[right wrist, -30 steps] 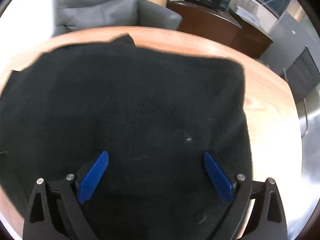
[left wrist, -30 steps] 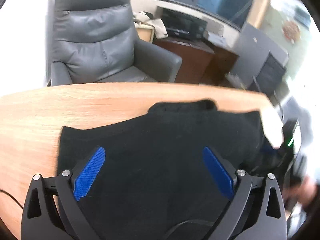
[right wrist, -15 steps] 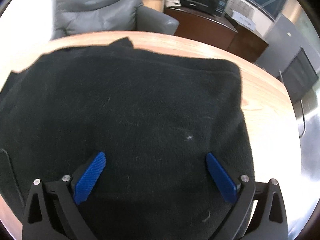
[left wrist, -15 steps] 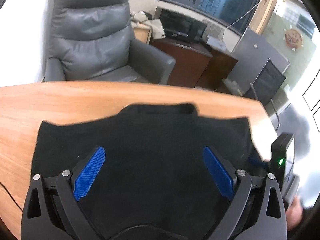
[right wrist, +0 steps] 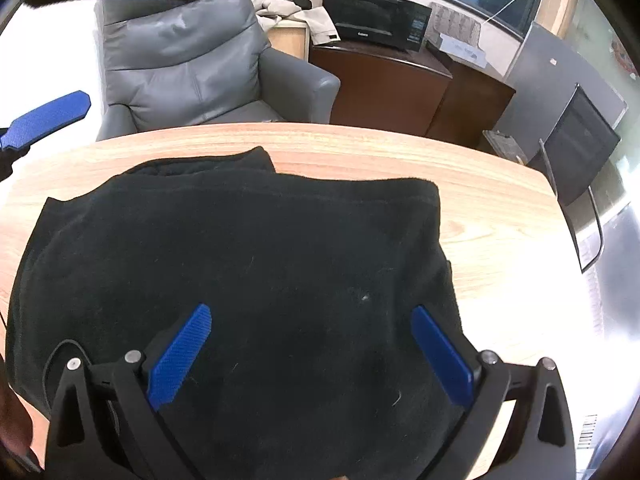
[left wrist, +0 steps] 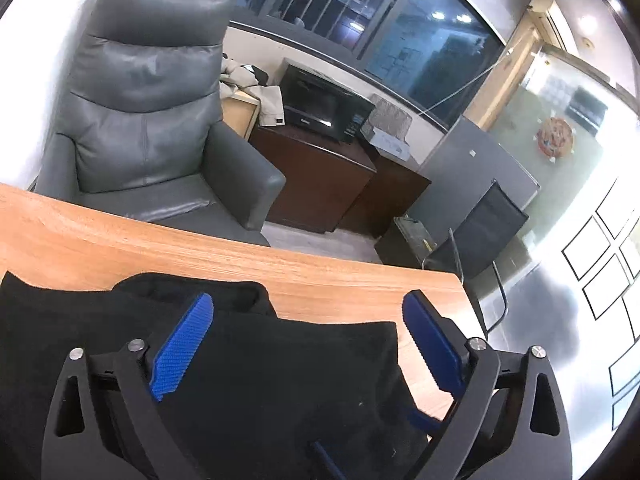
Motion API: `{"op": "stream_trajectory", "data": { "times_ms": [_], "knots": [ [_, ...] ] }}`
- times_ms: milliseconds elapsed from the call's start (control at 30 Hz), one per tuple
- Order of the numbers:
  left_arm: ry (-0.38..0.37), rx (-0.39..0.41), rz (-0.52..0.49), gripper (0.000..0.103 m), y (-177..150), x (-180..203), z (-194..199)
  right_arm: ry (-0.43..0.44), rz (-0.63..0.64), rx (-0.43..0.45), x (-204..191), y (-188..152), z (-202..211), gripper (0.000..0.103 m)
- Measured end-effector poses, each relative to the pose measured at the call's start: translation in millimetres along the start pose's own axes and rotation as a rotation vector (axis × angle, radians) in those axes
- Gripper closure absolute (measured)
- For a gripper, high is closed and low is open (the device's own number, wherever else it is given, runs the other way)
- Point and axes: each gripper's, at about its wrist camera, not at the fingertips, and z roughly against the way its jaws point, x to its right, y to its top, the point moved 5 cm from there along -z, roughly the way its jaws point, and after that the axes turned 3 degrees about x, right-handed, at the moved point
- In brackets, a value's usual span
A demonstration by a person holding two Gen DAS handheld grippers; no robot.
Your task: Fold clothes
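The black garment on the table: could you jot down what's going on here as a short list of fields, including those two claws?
garment: black garment, lying folded on the table, a smaller flap poking out at its far edge
surface: wooden table
left claw: left claw, over the garment, jaws wide and closing slightly, nothing gripped
right claw: right claw, above the garment, jaws wide, holding nothing
behind table: grey armchair, dark cabinet with a microwave on it

A wooden table [right wrist: 500, 240] carries one black garment [right wrist: 260, 260], apparently folded, lying flat on it.
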Motion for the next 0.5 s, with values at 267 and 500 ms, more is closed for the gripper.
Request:
{"op": "stream_trajectory", "data": {
  "times_ms": [267,500],
  "knots": [
    [-0.012,0.005,-0.003,0.016,-2,-2,3,0.005,-0.002,-0.028,-12,-9,3,0.000],
    [0.043,-0.009,-0.016,0.014,-8,-17,6,0.007,0.037,-0.021,-22,-15,6,0.000]
  ]
}}
